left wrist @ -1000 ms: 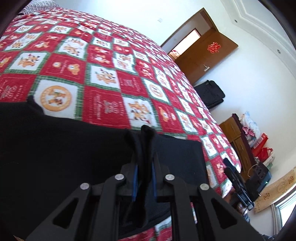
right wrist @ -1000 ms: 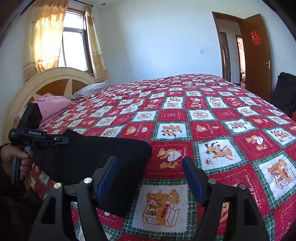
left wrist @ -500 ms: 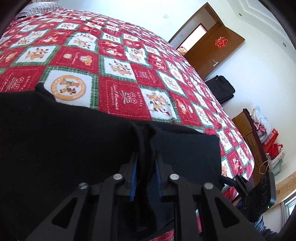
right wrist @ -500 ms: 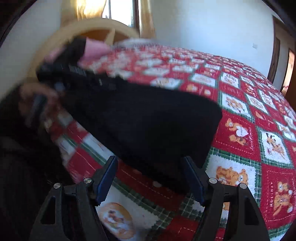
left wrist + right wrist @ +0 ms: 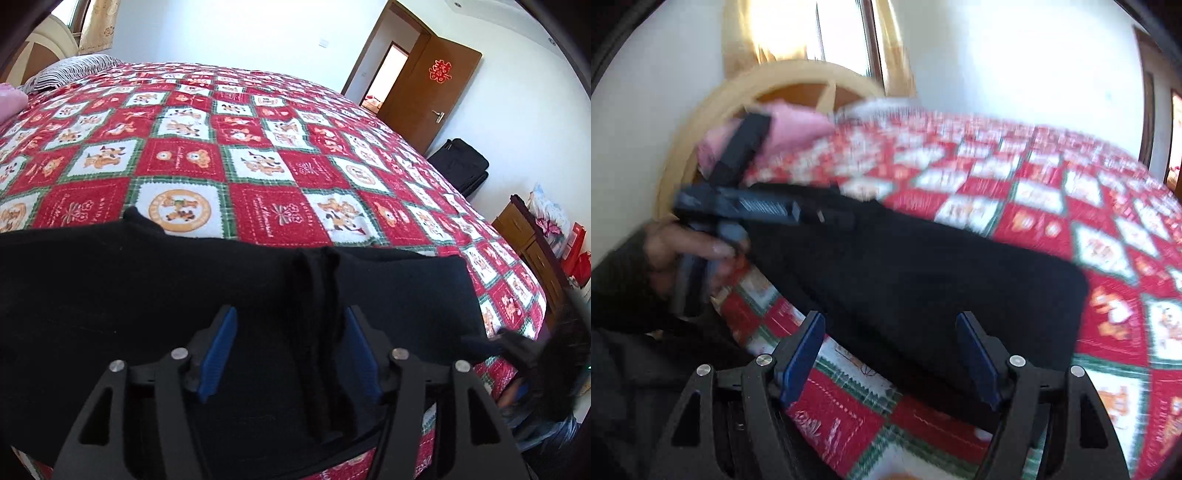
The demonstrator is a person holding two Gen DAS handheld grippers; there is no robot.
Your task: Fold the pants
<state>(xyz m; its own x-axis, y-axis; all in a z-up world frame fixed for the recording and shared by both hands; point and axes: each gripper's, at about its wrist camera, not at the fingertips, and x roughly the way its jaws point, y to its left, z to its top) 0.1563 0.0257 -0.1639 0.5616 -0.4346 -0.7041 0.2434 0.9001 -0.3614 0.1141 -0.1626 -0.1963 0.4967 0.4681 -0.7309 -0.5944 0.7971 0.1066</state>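
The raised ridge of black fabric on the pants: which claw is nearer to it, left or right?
Left. The left claw is open with the ridge standing between its blue pads. The right claw hovers open over the near edge of the pants.

You have one pair of black pants, two grippers, left and right, one bed, one door, one suitcase, two pillows, striped and pink

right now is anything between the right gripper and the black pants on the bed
Nothing visible is. The right gripper is open and hangs just over the near edge of the pants, with only bare quilt around them. The left gripper is open too, with a ridge of the fabric between its fingers.
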